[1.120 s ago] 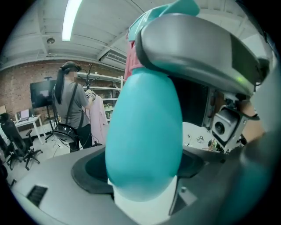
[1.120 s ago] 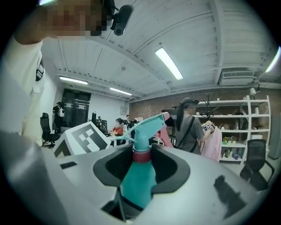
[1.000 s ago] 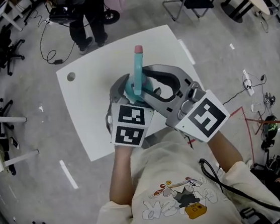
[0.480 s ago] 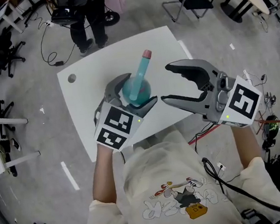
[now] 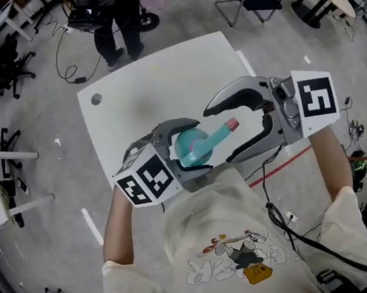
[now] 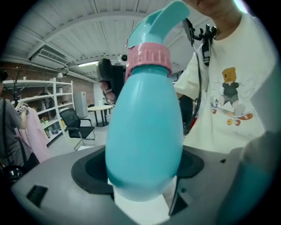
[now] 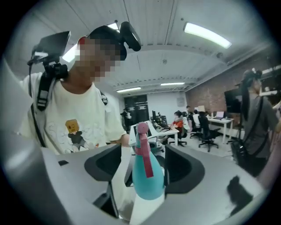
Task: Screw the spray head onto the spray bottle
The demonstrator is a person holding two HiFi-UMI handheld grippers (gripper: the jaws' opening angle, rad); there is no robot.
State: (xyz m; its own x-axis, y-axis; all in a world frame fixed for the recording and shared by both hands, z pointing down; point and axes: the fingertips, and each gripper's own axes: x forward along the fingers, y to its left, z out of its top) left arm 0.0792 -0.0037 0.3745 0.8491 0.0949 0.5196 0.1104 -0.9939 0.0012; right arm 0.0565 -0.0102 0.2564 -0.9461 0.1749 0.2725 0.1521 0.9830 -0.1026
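The left gripper [image 5: 195, 144] is clamped on the belly of the teal plastic spray bottle [image 5: 187, 147], its jaws pressing the rounded body from both sides. The left forearm [image 5: 121, 218] reaches forward and to the right from the torso. It holds the bottle above the near edge of the white table [image 5: 137, 95] and lays it over, nearly level in the head view. The teal-and-pink spray head [image 5: 225, 131] sits on the bottle's neck, joined by a pink ribbed collar [image 6: 148, 57], and points right, into the right gripper [image 5: 219, 135].

The right gripper comes in from the right, jaws aimed left, marker cube [image 5: 315, 96] facing up – the right forearm [image 5: 331, 161] runs back toward the shoulder. Its jaws are opening. One curved jaw stands above the spray head and one below, neither pad touching it – this gripper grasps nothing.

How tight the collar sits cannot be judged.
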